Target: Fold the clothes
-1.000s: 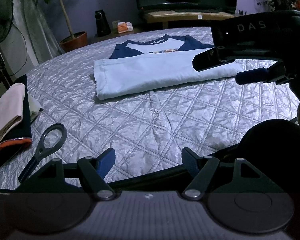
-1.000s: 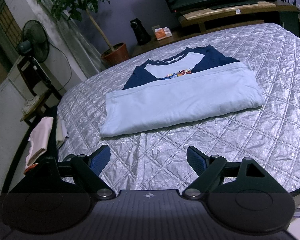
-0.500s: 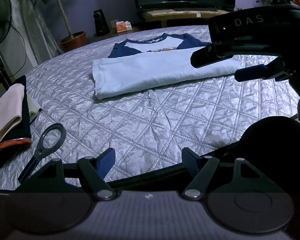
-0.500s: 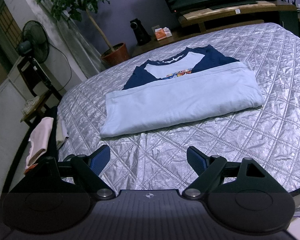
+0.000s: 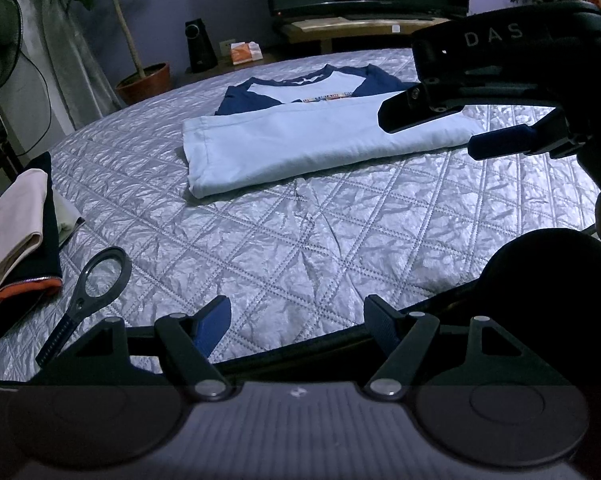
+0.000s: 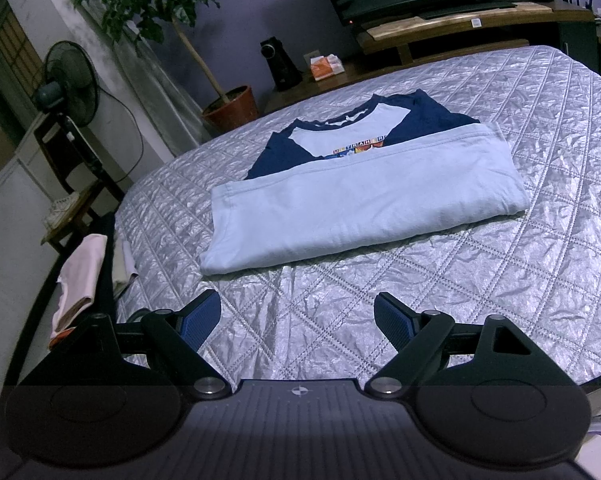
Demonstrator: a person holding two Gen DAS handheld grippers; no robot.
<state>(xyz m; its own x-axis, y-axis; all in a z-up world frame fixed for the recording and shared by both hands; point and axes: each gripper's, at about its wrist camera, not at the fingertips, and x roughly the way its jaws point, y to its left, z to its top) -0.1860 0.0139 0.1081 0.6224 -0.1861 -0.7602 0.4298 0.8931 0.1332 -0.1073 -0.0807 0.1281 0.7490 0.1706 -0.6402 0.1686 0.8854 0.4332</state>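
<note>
A light blue T-shirt with navy sleeves (image 6: 364, 204) lies on the silver quilted bed (image 6: 500, 280), its lower half folded up over the chest print. In the left wrist view the same shirt (image 5: 300, 148) lies beyond the middle of the bed. My left gripper (image 5: 296, 326) hovers open over the bed's near edge, nothing between its fingers. My right gripper (image 6: 298, 320) stands open just short of the shirt's near fold, also empty. From the left wrist view the right gripper (image 5: 432, 128) shows at the right, above the shirt's right end.
A stack of folded clothes (image 5: 16, 236) sits at the bed's left edge, a magnifying glass (image 5: 88, 284) beside it. Beyond the bed stand a potted plant (image 6: 228, 108), a fan (image 6: 66, 84), a speaker (image 6: 280, 64) and a TV bench (image 6: 460, 28).
</note>
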